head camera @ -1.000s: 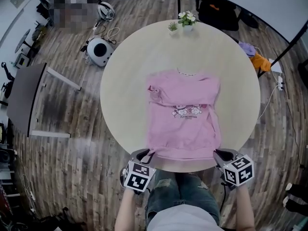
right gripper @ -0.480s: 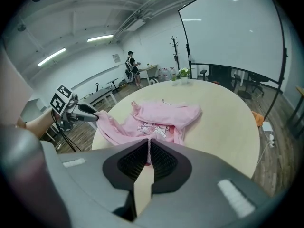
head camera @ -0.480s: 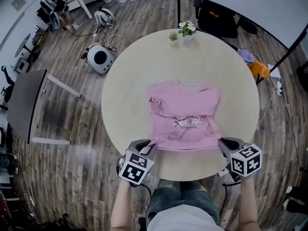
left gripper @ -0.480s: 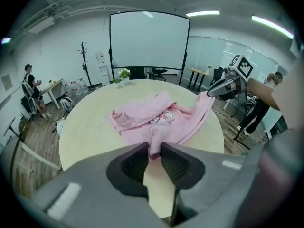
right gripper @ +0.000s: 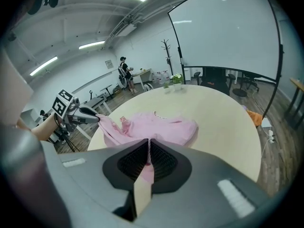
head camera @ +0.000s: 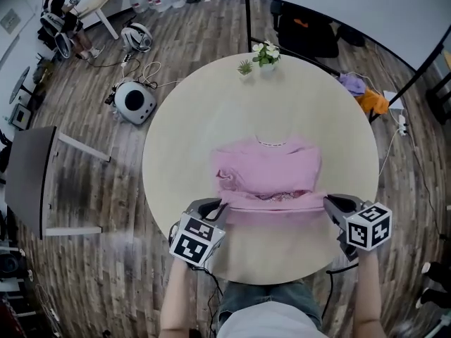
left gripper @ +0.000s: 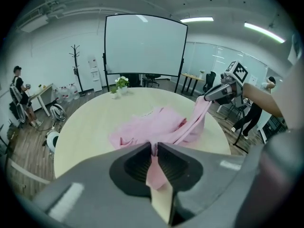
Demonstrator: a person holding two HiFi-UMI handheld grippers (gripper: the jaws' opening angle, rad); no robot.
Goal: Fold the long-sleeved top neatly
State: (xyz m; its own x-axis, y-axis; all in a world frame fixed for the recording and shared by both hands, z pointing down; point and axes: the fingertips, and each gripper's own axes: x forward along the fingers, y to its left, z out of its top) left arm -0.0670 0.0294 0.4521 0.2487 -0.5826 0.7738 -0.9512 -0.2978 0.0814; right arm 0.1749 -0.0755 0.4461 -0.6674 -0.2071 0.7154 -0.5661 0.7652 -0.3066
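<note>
The pink long-sleeved top (head camera: 269, 172) lies on the round beige table (head camera: 190, 125), collar away from me. Its bottom hem is lifted off the table and stretched between my two grippers. My left gripper (head camera: 219, 207) is shut on the hem's left corner, pink cloth pinched between its jaws (left gripper: 153, 148). My right gripper (head camera: 328, 203) is shut on the right corner, cloth likewise in its jaws (right gripper: 148, 152). The chest print is mostly hidden under the raised hem. In the left gripper view the right gripper (left gripper: 219, 93) shows holding the top (left gripper: 156, 125) up.
Two small potted plants (head camera: 261, 53) stand at the table's far edge. On the floor to the left are a round white device (head camera: 134, 101) and a dark board (head camera: 28, 182). Orange and purple items (head camera: 363, 97) lie on the floor at right. A person (head camera: 60, 16) is far back left.
Both grippers have carried the hem up and away from me, from the table's near edge toward the middle. The lower half of the top now folds over toward the chest.
</note>
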